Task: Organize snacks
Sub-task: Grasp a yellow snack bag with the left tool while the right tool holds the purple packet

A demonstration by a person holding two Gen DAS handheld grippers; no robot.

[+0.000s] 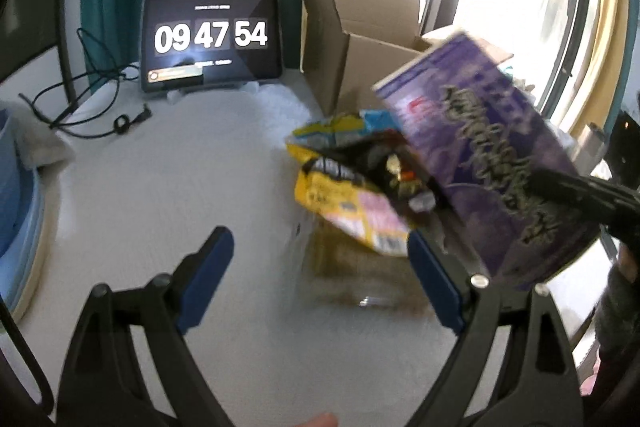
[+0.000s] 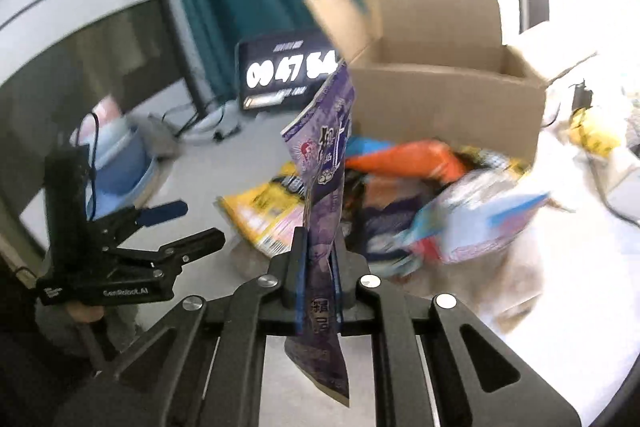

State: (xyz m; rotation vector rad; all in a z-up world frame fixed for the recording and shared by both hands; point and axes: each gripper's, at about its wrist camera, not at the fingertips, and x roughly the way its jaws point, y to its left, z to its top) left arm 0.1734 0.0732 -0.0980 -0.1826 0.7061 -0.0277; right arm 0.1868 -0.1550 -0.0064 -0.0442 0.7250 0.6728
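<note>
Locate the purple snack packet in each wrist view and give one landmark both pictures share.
Left wrist view: the purple foil snack packet fills the right side, lifted above the pile of snack bags, pinched by the right claw at its lower right.
Right wrist view: it stands edge-on at centre, clamped in the right claw.
Shared landmark: the dark clock tablet beside the open brown cardboard box.

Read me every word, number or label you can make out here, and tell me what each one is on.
"09 47 54": tablet screen, large white digits.
"GenRobot.AI": body of the left gripper, in the right wrist view.
Purple packet held in the right gripper: printed characters, too blurred to read.
Yellow packet: print too blurred.
</note>
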